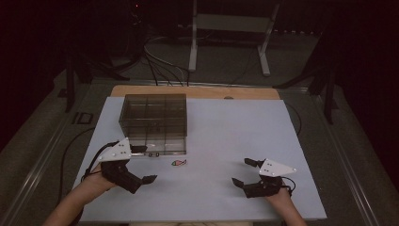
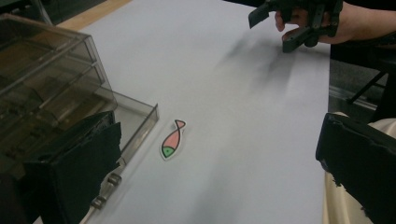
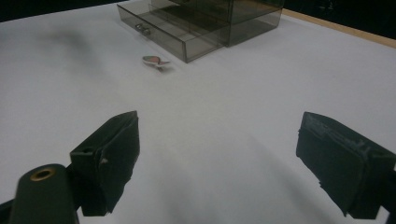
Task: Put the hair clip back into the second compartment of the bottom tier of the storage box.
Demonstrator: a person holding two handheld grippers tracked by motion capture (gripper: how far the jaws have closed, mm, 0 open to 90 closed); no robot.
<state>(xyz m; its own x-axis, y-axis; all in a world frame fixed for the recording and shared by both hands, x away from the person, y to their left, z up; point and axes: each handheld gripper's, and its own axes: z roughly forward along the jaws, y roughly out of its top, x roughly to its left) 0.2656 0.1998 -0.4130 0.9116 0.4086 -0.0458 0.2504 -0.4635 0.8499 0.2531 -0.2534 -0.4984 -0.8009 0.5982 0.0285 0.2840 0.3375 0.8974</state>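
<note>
Pink-and-green fish cutout [image 2: 172, 140] lies flat on worktop [image 1: 226, 141]: likely thin, light, hard to pinch; lift an edge. Left claw [image 1: 141, 162] and right claw [image 1: 243, 172] wide open, empty.

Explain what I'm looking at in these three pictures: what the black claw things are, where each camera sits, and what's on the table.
No robot here: a person holds a hand-operated two-jaw gripper in each hand. The high view looks down on the table from above; the left gripper is near the box, the right gripper lies to the other side. The other two pictures come from cameras riding on each gripper, looking out between its black jaws. Both grippers are open and hold nothing. On the white table sheet stands a smoky clear drawer box with its bottom drawer pulled out. Beside the drawer lies a small flat fish figure, pink with a green head.
</note>
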